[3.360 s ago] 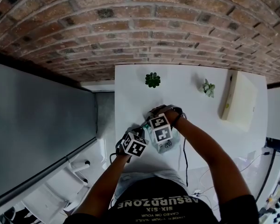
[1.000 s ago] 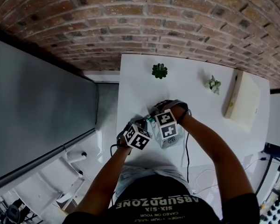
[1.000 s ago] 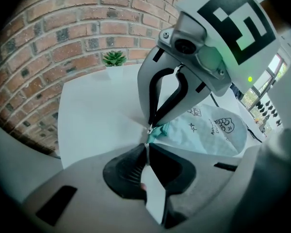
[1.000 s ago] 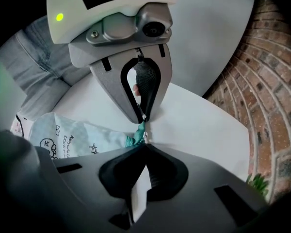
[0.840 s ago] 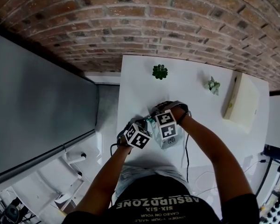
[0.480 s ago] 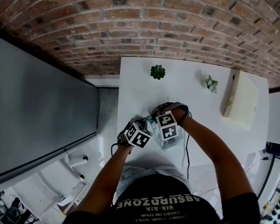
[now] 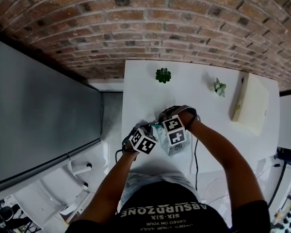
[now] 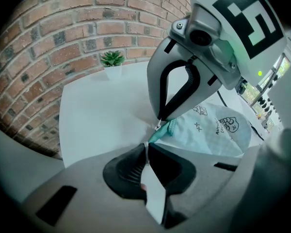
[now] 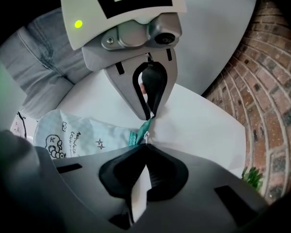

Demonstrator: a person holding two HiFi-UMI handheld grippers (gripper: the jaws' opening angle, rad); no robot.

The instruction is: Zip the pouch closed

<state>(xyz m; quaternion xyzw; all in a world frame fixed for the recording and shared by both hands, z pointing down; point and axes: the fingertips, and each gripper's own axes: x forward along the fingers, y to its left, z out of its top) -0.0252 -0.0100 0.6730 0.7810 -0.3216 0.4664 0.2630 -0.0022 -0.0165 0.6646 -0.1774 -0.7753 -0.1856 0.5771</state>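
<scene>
A pale blue printed pouch [image 7: 177, 147] is seen lying flat on the near part of a white table [image 7: 199, 89], pinned at one corner between two hand-held grippers. The left gripper [image 8: 146, 147] is clenched on the teal zipper end [image 8: 167, 129] of the pouch, a thin pale sliver being caught between its pads. The right gripper [image 9: 145, 145] is pressed fully together on the same corner, just opposite, with a small metal piece at its tip. Which claw has the slider pull and which the fabric tab cannot be told. Two small potted succulents [image 7: 163, 74] [image 7: 218, 87] and a cream board [image 7: 252, 103] are left well apart at the far side, below a brick wall [image 7: 150, 28].

The pouch is judged to be light, soft and limp: thin fabric that would bunch or slide across the smooth tabletop if drawn from one side only. It is best taken at the zipper itself, with the tape end anchored by one claw and the pull pinched by the other, so that the track is kept taut and straight. A small metal pull is likely to slip from smooth pads, so a firm, square pinch is called for.
</scene>
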